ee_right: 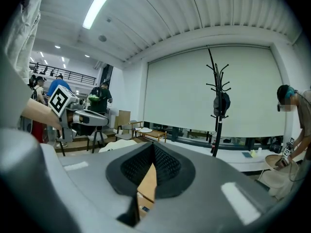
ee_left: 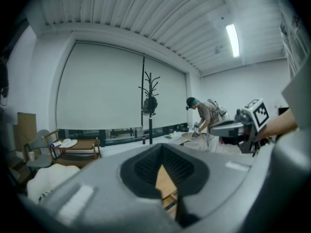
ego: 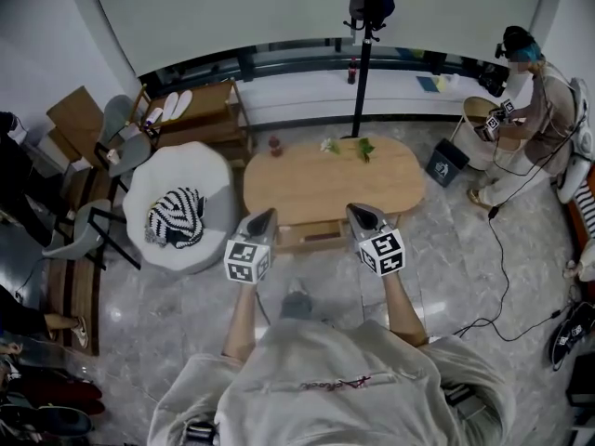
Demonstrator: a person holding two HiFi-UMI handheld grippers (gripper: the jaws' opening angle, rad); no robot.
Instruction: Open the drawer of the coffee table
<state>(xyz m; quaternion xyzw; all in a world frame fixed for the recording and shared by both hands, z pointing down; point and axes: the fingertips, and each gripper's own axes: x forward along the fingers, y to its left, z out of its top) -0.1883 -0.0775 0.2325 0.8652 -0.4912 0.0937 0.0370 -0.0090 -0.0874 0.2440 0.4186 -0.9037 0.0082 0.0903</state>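
Observation:
The oval wooden coffee table (ego: 307, 182) stands in front of me in the head view. Its drawer (ego: 316, 235) juts out a little from the near side, between my two grippers. My left gripper (ego: 265, 215) is shut and empty, hovering over the table's near edge left of the drawer. My right gripper (ego: 357, 210) is shut and empty too, over the near edge on the drawer's right. In the left gripper view the jaws (ee_left: 163, 149) are closed, with a strip of the table (ee_left: 166, 181) below. The right gripper view shows closed jaws (ee_right: 153, 148) the same way.
A white armchair (ego: 163, 179) with a striped cloth (ego: 177, 216) sits left of the table. A small bottle (ego: 275, 144) and plants (ego: 363, 147) are on the tabletop. A coat stand (ego: 364, 54) rises behind it. A person (ego: 530, 110) works at the right; a cable (ego: 502, 277) crosses the floor.

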